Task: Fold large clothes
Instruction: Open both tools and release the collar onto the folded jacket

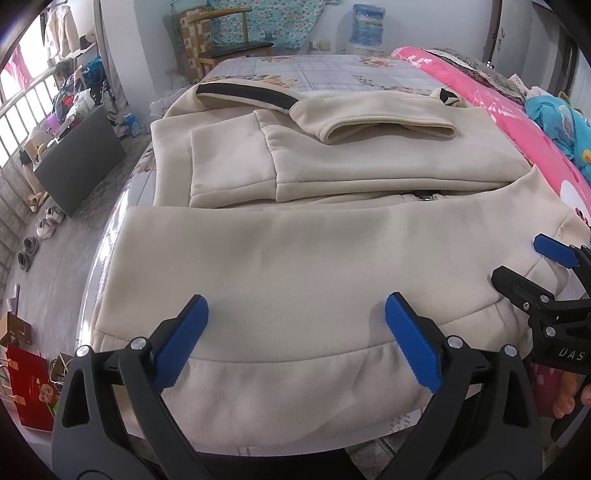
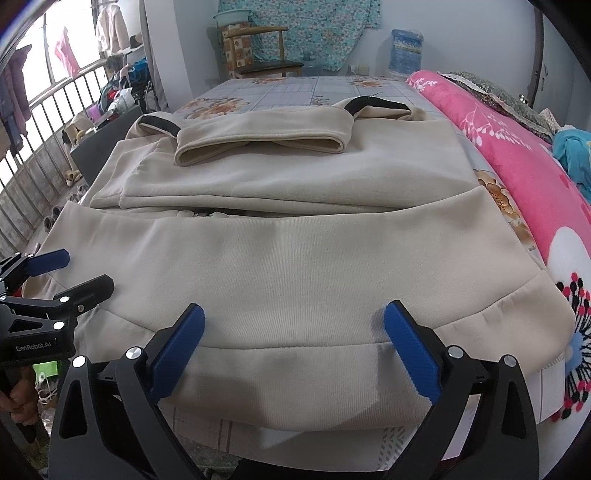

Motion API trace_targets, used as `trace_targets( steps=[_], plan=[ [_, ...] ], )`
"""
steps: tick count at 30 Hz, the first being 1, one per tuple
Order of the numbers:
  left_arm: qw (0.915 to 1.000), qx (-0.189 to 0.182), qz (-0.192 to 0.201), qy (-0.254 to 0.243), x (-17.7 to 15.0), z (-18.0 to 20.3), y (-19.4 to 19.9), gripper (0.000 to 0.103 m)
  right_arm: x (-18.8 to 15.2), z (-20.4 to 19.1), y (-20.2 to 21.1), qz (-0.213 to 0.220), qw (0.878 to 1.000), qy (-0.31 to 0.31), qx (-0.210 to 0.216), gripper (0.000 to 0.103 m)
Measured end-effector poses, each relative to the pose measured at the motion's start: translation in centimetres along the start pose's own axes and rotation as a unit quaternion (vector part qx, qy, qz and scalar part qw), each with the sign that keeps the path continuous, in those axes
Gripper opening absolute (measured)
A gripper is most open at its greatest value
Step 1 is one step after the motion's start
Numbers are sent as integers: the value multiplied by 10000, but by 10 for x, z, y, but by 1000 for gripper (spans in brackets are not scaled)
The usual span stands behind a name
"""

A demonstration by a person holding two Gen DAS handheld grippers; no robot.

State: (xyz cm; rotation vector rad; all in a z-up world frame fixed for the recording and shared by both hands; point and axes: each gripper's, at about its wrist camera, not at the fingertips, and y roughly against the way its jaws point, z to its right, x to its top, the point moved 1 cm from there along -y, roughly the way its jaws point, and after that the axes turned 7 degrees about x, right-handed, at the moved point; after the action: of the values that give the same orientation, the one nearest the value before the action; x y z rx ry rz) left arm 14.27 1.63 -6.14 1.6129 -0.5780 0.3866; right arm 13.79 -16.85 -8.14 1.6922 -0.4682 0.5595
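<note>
A large cream hooded jacket (image 1: pixel 314 258) lies flat on the bed, its ribbed hem nearest the cameras and hanging slightly over the mattress edge. The lower body is smooth. Farther back, both sleeves (image 2: pixel 295 177) are folded across the chest, one cuff (image 2: pixel 262 146) lying open on top (black trim shows at the shoulders). A bit of zipper (image 1: pixel 428 197) peeks out between the layers.

One cream jacket (image 1: pixel 295 258) lies on one bed (image 1: pixel 332 70), beside one pink quilt (image 1: pixel 498 110). Two grippers, left gripper (image 1: pixel 295 343) and right gripper (image 2: pixel 293 347). One wooden chair (image 1: pixel 229 40). One water bottle (image 1: pixel 367 24).
</note>
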Motion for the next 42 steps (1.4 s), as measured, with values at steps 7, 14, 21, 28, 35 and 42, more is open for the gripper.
trace_targets(
  steps=[7, 14, 21, 28, 35, 42],
  plan=[
    [10000, 1, 8, -1, 0, 0, 0, 94, 0, 0, 0, 1, 10000, 3, -4, 96],
    [10000, 4, 15, 4, 0, -1, 0, 94, 0, 0, 0, -19, 10000, -2, 3, 96],
    [10000, 4, 11, 4, 0, 0, -1, 94, 8, 9, 4, -93, 9994, -219, 249, 96],
    [10000, 7, 11, 7, 0, -1, -1, 94, 7, 8, 4, -57, 9999, -62, 72, 96],
    [10000, 7, 32, -27, 0, -1, 0, 94, 3, 5, -2, -33, 10000, 48, -40, 97],
    [9972, -71, 737, 25, -7, -12, 30, 94, 3, 6, -2, -22, 10000, 93, -19, 97]
  ],
)
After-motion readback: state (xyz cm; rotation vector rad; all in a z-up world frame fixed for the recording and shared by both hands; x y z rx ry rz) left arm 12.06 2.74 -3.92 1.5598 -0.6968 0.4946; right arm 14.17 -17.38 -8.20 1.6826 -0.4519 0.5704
